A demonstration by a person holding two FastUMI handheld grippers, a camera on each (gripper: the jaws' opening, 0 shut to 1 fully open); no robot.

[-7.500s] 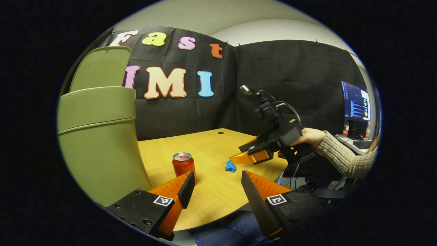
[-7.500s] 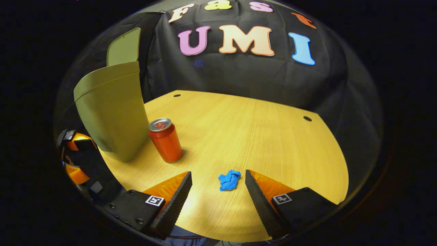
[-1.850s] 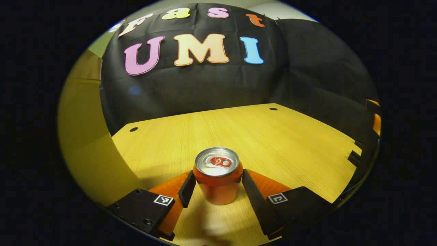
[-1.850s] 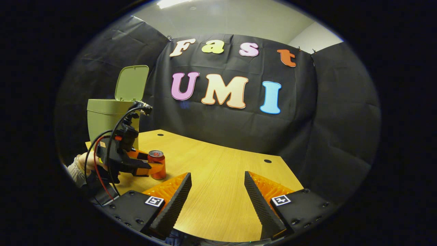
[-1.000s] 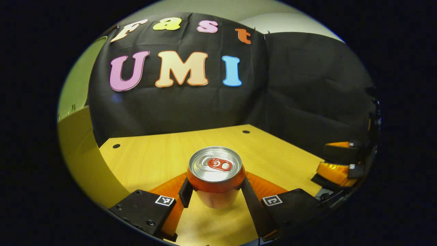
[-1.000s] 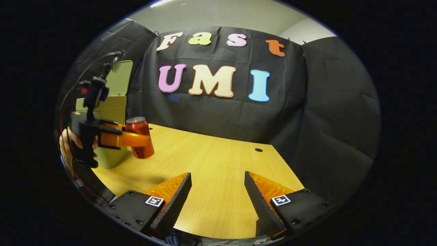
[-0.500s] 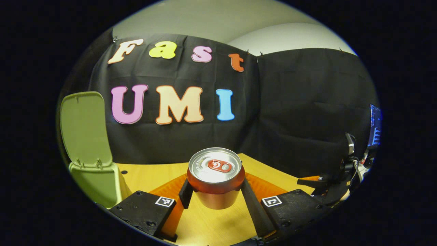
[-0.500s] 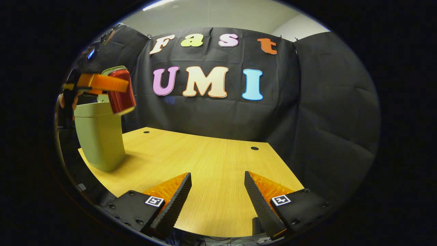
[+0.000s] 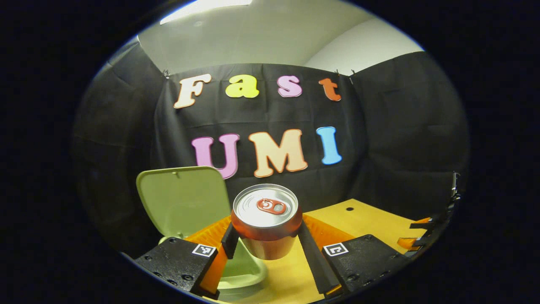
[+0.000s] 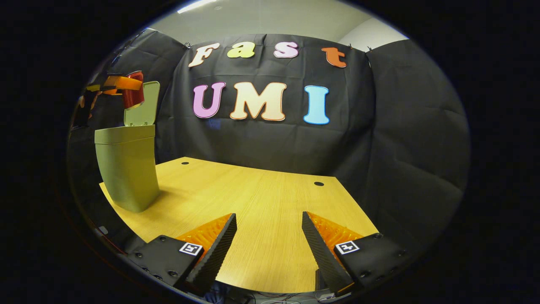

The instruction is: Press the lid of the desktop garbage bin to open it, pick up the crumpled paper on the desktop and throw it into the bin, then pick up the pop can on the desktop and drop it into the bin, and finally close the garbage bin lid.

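Bin lid (image 9: 181,198): stands upright and open at the back of the green desktop bin (image 10: 126,171), which sits at the left end of the worktop (image 10: 261,207).
Pop can (image 9: 266,219): red, upright, carried in the air; from the right gripper view it hangs above the bin's mouth, in front of the raised lid.
Left gripper (image 9: 265,242): jaws clamped on the can's two sides, just under its rim.
Bin opening: only a slice of the rim shows below the can, so I can't tell if the can is squarely over it.
Right gripper (image 10: 269,240): jaws wide apart, holding nothing, low over the bare worktop and well apart from the bin.
Crumpled paper: not on the worktop; likely binned already.
Step in hand: dropping the can.
Next move: centre the can over the mouth, part the jaws, then push the lid down.
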